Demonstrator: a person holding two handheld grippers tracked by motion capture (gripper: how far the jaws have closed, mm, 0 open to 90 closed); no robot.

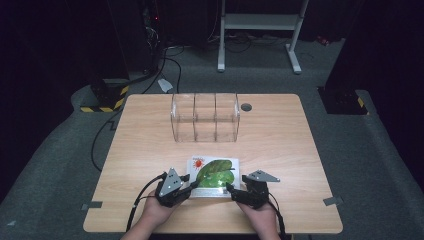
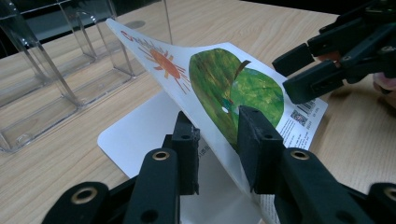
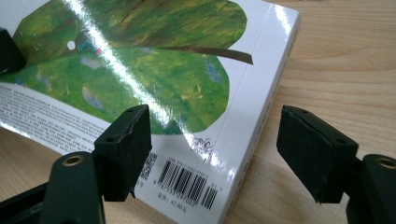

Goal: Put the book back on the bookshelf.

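Note:
A picture book (image 1: 214,172) with a green leaf and an orange sun on its white cover lies near the table's front edge. In the left gripper view its front cover (image 2: 219,79) curls up off the white page below. My left gripper (image 2: 218,149) straddles the cover's free edge, one jaw under it and one over it, with a gap still showing between them. My right gripper (image 3: 212,154) stands wide open at the book's spine corner by the barcode (image 3: 184,182), nothing between its jaws. In the high view the left gripper (image 1: 192,186) and the right gripper (image 1: 231,190) flank the book's near edge.
A clear plastic rack (image 1: 205,117) with three compartments stands behind the book at the table's middle. A round grommet hole (image 1: 246,106) sits at the back right. Bare wooden table (image 1: 280,150) lies on both sides.

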